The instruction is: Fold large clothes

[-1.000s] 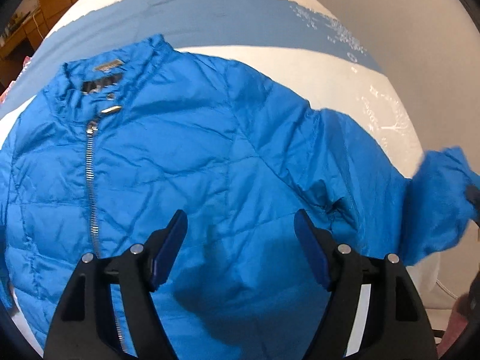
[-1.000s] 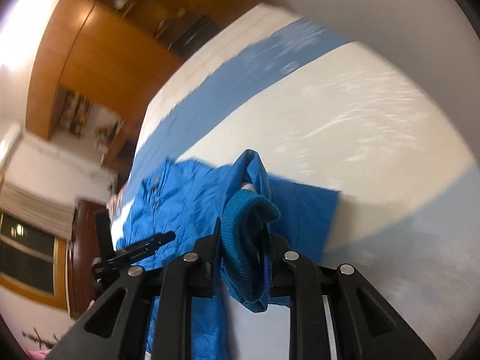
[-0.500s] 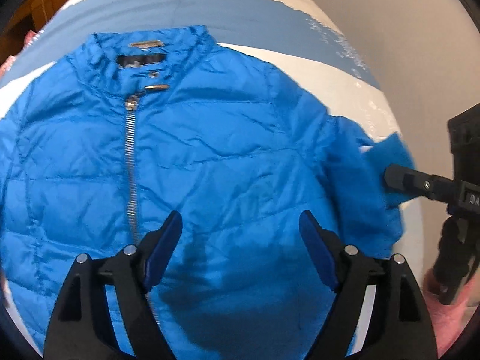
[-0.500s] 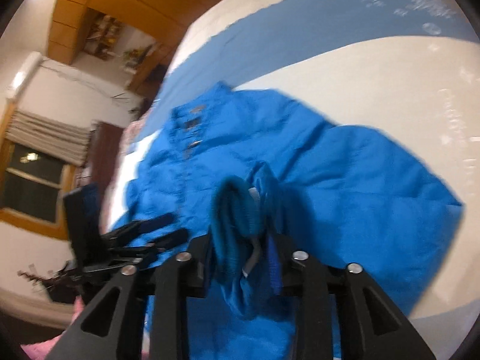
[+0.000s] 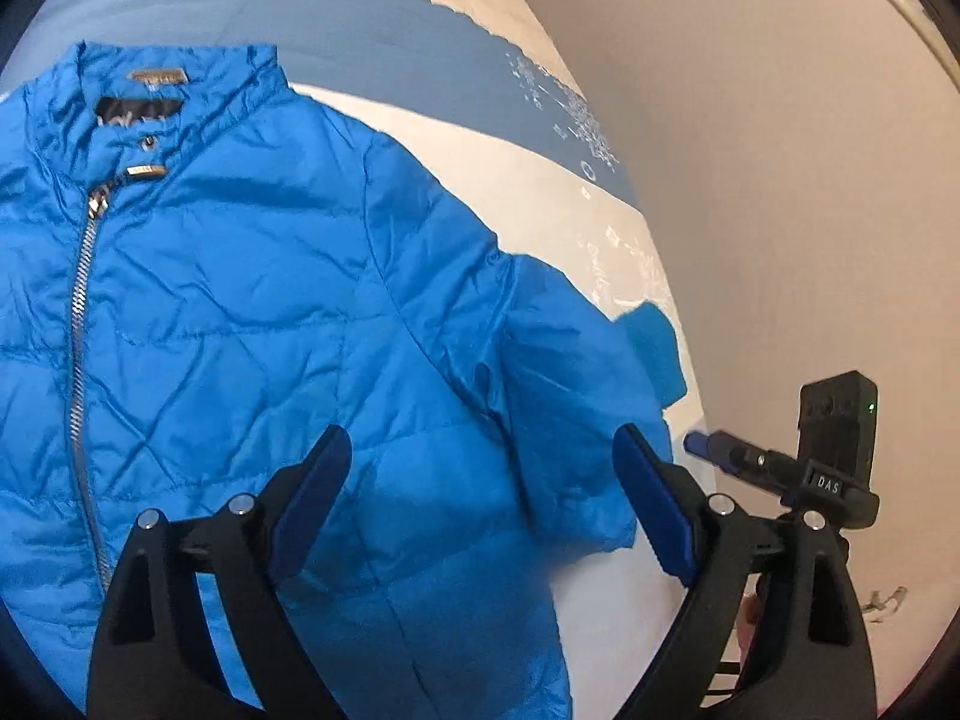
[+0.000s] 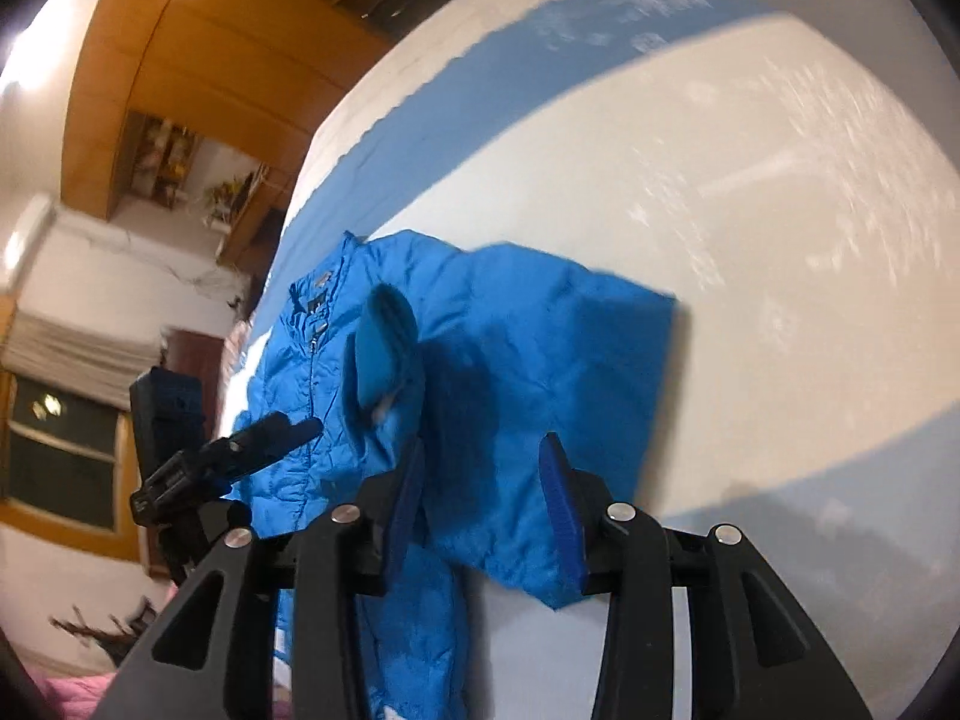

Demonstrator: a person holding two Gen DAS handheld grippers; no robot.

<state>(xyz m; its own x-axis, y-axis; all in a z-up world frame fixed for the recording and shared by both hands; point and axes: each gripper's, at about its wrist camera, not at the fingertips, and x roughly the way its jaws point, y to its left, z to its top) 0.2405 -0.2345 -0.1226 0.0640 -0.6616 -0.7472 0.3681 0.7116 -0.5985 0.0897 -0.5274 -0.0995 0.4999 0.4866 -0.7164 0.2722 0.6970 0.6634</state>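
A bright blue puffer jacket lies front up on the bed, zipped, with its collar at the far end. Its sleeve is doubled back beside the body, the knitted cuff near the bed's edge. My left gripper hovers over the jacket's lower part, its jaws opening with nothing between the pads. In the right wrist view the cuff stands just beyond my right gripper, whose jaws are opening and no longer press on it. Each gripper shows in the other's view: the right gripper, the left gripper.
The bed cover is white with a wide blue band. A plain wall runs close along the bed's right side. Wooden cabinets and a window stand beyond the bed. Pink fabric lies at the near left.
My right gripper held the cuff lifted and has let it go, jaws spreading. The sleeve now rests doubled back beside the jacket's body. My left gripper's jaws widened and its view swung.
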